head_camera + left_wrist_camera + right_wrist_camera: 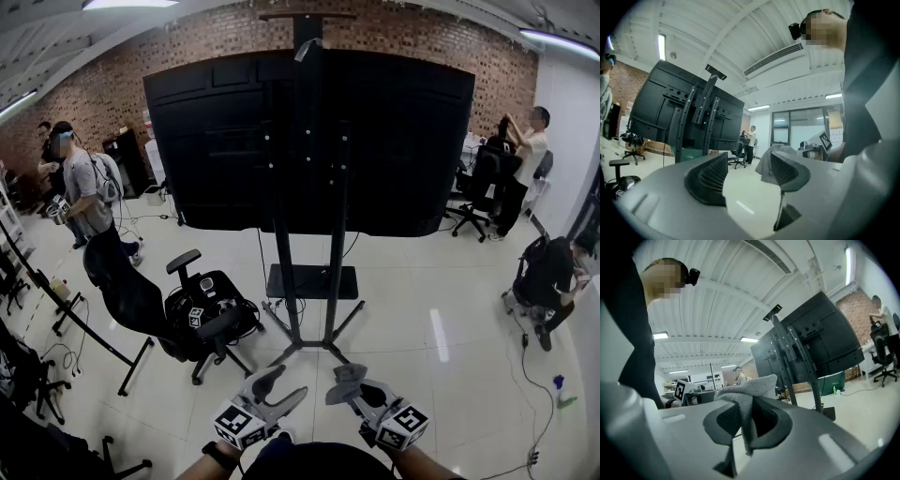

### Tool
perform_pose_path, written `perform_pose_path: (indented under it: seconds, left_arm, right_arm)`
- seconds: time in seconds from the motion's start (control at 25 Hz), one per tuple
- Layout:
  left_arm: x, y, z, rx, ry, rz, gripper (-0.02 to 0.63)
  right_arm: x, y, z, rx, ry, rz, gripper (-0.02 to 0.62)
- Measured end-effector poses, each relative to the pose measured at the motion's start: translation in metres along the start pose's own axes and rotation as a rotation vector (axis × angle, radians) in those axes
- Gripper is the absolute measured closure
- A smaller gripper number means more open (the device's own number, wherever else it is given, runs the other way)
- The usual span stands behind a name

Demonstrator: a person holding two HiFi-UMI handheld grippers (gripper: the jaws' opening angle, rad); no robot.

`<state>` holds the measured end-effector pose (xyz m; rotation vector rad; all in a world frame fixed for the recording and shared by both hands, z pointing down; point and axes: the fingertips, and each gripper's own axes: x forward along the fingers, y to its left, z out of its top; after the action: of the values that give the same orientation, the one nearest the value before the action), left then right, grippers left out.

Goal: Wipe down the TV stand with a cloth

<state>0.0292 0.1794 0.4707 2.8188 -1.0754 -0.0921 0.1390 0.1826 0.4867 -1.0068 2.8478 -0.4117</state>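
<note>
A tall black TV stand (pixel 309 234) on a floor base carries a large black screen, seen from behind, straight ahead of me. It also fills the left of the left gripper view as the stand (pixel 689 117) and the right of the right gripper view as the stand (pixel 797 362). My right gripper (pixel 349 386) is shut on a grey cloth (pixel 347 375), pinched between its jaws as the cloth (pixel 747 399). My left gripper (pixel 281 386) is open and holds nothing. Both hover low, short of the stand's feet.
A black office chair (pixel 192 319) stands left of the stand's base, with a black frame beside it. Several people are around the room, one at the left (pixel 80 192), two at the right (pixel 525 159). Cables trail on the floor at right (pixel 539 394).
</note>
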Motion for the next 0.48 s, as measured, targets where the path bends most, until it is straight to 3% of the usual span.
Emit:
perform_pose_path:
  seconds: [0.48]
  left_arm:
    - [0.031, 0.081, -0.009, -0.031, 0.005, -0.015, 0.295]
  right_arm:
    - [0.067, -0.041, 0.008, 0.037, -0.026, -0.028, 0.566]
